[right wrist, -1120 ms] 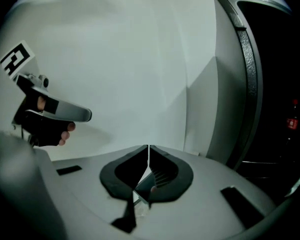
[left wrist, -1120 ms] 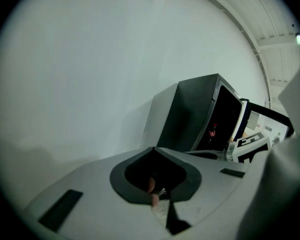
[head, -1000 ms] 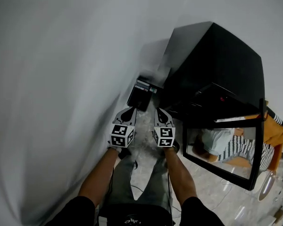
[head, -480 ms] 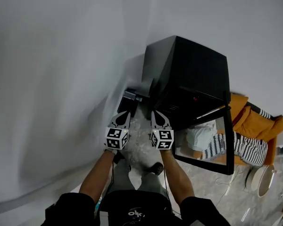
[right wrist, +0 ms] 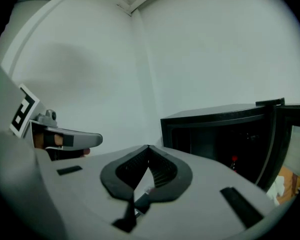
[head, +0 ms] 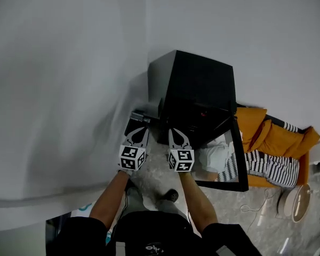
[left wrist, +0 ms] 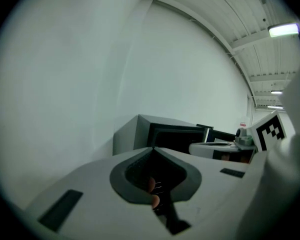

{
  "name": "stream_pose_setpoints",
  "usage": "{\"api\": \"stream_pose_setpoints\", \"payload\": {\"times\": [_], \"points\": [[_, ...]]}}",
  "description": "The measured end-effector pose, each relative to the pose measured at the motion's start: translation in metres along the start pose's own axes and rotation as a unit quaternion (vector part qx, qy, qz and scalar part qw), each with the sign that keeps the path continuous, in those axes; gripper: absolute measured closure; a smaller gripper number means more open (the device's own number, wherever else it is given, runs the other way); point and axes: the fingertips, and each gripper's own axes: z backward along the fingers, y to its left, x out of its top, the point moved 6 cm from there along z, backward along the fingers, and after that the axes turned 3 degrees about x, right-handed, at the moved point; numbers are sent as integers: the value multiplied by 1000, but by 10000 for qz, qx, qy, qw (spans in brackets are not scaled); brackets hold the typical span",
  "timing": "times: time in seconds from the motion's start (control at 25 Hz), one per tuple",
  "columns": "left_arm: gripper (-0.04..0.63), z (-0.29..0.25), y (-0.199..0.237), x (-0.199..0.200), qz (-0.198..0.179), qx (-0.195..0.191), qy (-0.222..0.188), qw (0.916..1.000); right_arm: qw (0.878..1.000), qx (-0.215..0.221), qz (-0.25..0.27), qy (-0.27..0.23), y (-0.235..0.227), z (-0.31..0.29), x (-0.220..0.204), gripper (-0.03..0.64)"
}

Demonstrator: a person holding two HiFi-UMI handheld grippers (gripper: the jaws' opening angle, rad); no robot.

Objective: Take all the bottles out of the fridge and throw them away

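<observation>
With the left tool (head: 140, 128) and right tool (head: 174, 130) both clenched empty, a red-capped bottle (right wrist: 234, 162) is glimpsed inside the open fridge (head: 202, 84), judged light, stiff and slippery, best taken around its body.

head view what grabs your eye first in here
The black fridge in the white corner, its glass door swung open. Just before it, the left gripper and right gripper are held side by side, both shut and empty. An orange cushion stands out at right.
</observation>
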Motion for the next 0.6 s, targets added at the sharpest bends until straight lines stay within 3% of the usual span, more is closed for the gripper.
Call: {"api": "stream_pose_setpoints", "payload": {"times": [0.28, 0.6], "points": [[589, -10, -32, 12, -191, -282, 33, 9994, 9996, -220, -51, -159, -19, 24, 12, 609], [589, -43, -95, 18, -426, -962, 54, 9944, 9958, -806, -128, -426, -61, 76, 24, 609]]}}
